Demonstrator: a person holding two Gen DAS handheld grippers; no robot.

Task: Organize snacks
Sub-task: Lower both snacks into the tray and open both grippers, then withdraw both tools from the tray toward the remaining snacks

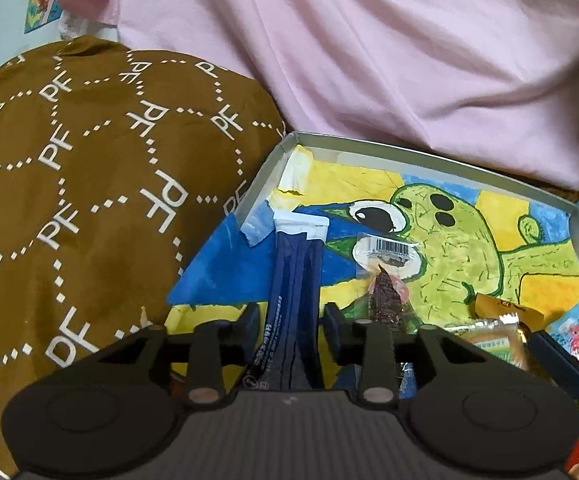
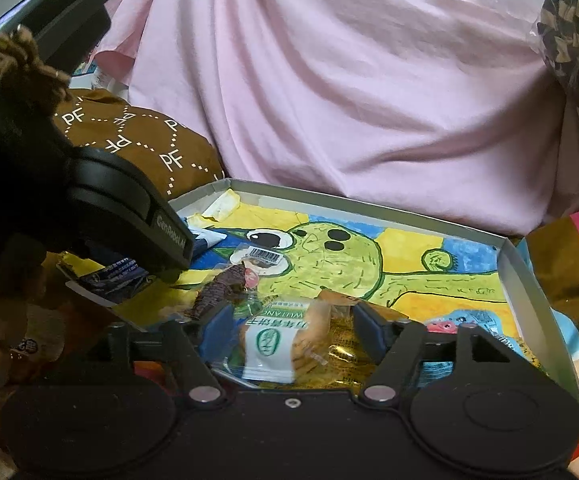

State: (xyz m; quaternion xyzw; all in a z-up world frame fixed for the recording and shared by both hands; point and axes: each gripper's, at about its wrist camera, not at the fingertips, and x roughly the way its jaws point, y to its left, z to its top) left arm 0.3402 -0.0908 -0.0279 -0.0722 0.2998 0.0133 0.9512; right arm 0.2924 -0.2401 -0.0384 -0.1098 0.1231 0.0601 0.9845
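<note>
Pink cloth (image 1: 369, 60) filled the upper frame behind a shallow box lid (image 1: 429, 156) lined with a green cartoon drawing. In the left wrist view, the dark blue snack packet (image 1: 295, 276) lay lengthwise between the left gripper (image 1: 291, 320) fingers, its long axis running up the frame toward its white end; the jaws stood apart, pads seemingly clear of it. In the right wrist view, the right gripper (image 2: 293, 332) straddled a biscuit packet (image 2: 277, 344) at lower centre, jaws wide and not pressing. Each packet lay directly ahead of its own tool.
</note>
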